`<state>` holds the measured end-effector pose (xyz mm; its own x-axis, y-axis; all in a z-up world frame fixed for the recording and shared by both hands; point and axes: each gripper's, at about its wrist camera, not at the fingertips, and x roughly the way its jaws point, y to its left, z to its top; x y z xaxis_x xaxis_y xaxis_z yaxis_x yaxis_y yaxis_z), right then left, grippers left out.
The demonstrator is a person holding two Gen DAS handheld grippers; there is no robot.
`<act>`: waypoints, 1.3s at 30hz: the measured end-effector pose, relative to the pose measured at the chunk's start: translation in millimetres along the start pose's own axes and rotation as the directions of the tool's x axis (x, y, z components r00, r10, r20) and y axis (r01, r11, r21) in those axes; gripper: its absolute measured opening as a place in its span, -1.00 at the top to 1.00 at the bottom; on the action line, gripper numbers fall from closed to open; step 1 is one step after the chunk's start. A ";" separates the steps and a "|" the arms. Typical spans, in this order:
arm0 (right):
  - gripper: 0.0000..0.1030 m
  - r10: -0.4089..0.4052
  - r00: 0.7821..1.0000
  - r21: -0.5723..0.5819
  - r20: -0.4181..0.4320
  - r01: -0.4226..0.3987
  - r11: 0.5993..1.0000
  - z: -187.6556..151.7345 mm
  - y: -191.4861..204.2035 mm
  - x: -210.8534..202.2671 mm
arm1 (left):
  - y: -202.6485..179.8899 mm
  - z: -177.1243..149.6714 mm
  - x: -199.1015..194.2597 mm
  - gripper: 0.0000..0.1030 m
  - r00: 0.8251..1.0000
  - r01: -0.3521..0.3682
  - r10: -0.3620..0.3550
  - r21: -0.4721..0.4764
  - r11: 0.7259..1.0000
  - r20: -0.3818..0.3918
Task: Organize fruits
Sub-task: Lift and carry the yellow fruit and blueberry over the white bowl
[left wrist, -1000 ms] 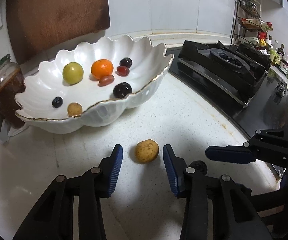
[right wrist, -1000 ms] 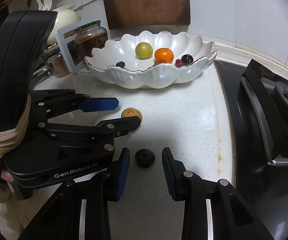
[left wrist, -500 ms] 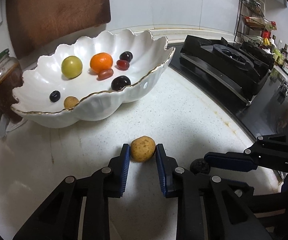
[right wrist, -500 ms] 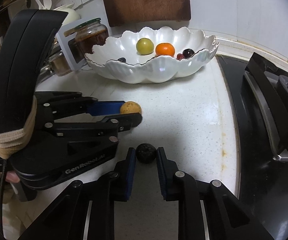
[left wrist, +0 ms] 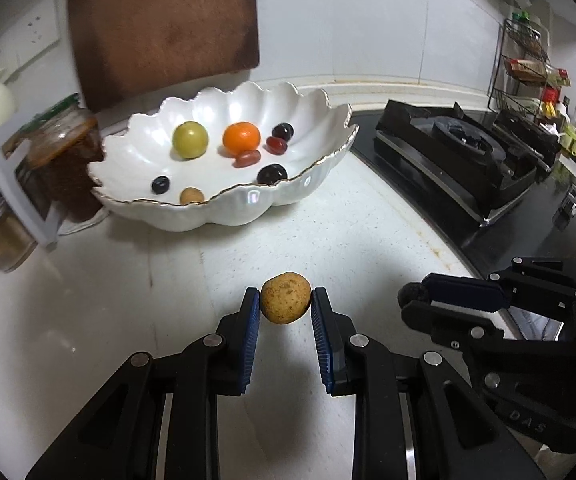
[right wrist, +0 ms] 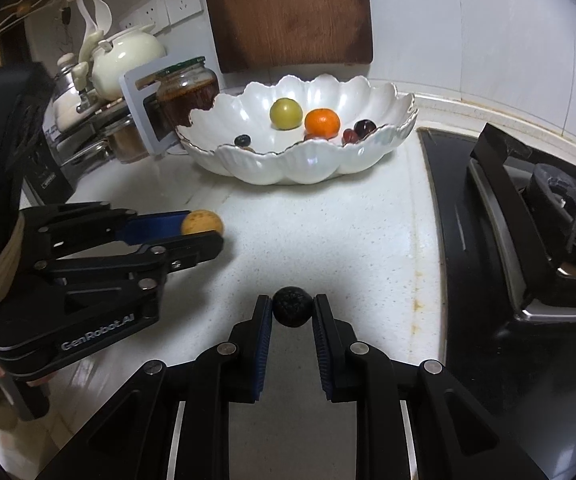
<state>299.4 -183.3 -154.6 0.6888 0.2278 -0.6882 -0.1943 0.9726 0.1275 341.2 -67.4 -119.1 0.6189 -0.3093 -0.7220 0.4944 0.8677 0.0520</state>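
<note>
We hold the tan fruit (left wrist: 286, 298) in the left gripper (left wrist: 286, 308) and the dark fruit (right wrist: 292, 306) in the right gripper (right wrist: 292, 312), bottom centre, both pinched shut across the middle; they look light, round, likely to roll.

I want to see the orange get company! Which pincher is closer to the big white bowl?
Left. The left gripper, holding the tan fruit, sits a bit nearer the white bowl. The right gripper, clamping the dark fruit, is farther back, beside the stove.

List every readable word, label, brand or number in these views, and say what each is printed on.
"GenRobot.AI": on the body of the left gripper, seen in the right wrist view.
"DAS": on the body of the right gripper, seen in the left wrist view; possibly part of a longer word.
Packages on the wire rack: too small and blurred to read.
</note>
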 end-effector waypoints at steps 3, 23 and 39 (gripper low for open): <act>0.57 0.000 1.000 -0.003 0.012 0.000 1.000 1.7 0.2 -7.7 | -0.7 -1.3 -9.6 0.49 1.000 -0.001 0.002 -0.029 1.000 0.007; 0.57 0.006 0.989 -0.041 0.146 0.000 0.999 34.6 -0.6 -58.4 | 3.2 4.9 -71.8 0.49 0.993 -0.044 0.063 -0.181 0.983 0.097; 0.57 -0.010 0.964 -0.058 0.267 0.026 0.998 76.3 -4.2 -79.3 | 10.4 30.7 -103.4 0.49 0.968 -0.114 0.159 -0.221 0.969 0.196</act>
<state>298.9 -202.0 -46.1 0.8524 0.2221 -0.4734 -0.2164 0.9740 0.0673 301.1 -38.3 -22.7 0.7967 -0.2379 -0.5556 0.2733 0.9617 -0.0199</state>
